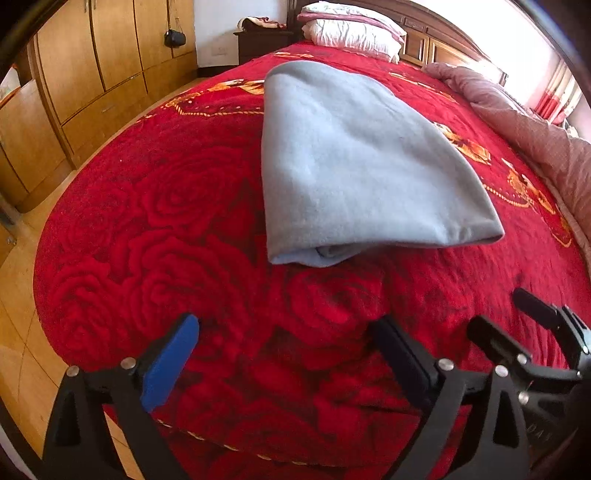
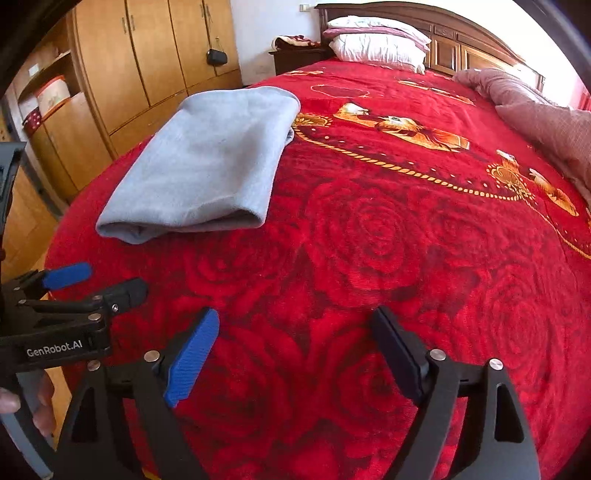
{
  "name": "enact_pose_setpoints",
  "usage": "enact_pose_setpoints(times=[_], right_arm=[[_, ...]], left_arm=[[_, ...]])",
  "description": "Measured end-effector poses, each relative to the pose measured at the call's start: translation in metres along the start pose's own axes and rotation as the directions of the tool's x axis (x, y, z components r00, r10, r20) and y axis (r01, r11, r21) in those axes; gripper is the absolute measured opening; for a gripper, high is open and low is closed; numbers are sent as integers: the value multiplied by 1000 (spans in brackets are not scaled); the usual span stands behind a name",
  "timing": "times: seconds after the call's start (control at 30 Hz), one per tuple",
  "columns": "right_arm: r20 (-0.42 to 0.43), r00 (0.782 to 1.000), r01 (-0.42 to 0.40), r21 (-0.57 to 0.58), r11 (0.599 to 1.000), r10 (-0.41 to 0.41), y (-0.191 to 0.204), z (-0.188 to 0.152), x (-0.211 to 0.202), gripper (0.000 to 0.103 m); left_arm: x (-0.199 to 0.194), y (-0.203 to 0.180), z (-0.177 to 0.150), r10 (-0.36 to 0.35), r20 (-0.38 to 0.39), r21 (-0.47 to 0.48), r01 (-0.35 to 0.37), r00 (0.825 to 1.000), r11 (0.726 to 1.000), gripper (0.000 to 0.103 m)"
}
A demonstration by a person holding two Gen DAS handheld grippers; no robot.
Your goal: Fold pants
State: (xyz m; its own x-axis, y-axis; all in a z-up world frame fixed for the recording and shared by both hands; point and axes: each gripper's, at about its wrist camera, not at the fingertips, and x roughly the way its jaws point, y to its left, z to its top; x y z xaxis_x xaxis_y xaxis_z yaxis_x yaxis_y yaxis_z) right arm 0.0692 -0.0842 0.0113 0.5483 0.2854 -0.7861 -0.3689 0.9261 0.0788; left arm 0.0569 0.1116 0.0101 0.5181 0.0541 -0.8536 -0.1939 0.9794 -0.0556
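Your left gripper [image 1: 286,354] has its two fingers spread wide apart, one blue pad [image 1: 170,362] and one dark pad, and nothing sits between them. Your right gripper [image 2: 295,354] is spread just as wide and is equally empty-handed. Both hover above the near edge of the bed, side by side; each shows in the other's camera, the right one at the left view's right edge [image 1: 517,321] and the left one at the right view's left edge [image 2: 92,284].

Ahead of you lies one pair of light blue-grey pants [image 1: 354,166], folded into a thick bundle and lying flat on the red rose-patterned blanket [image 1: 184,221]. The bundle is well apart from both grippers, straight ahead of the left one and off to the left of the right one [image 2: 207,162].

Farther out you have two stacked pillows [image 2: 376,40] by the dark headboard [image 2: 461,33], one pinkish quilt [image 2: 535,118] bunched along the bed's right side, one wooden wardrobe [image 2: 147,55] on the left with a small black bag [image 2: 217,56] hanging on it.
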Motion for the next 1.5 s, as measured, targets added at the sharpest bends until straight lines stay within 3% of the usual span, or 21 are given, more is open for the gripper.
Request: enact_pose_setpoints(times=[1.5], right_arm=[[12, 1000, -6, -17, 1000, 6, 9, -2, 6, 101]], left_arm=[[6, 2, -2, 10, 12, -14, -10, 1000, 1000, 103]])
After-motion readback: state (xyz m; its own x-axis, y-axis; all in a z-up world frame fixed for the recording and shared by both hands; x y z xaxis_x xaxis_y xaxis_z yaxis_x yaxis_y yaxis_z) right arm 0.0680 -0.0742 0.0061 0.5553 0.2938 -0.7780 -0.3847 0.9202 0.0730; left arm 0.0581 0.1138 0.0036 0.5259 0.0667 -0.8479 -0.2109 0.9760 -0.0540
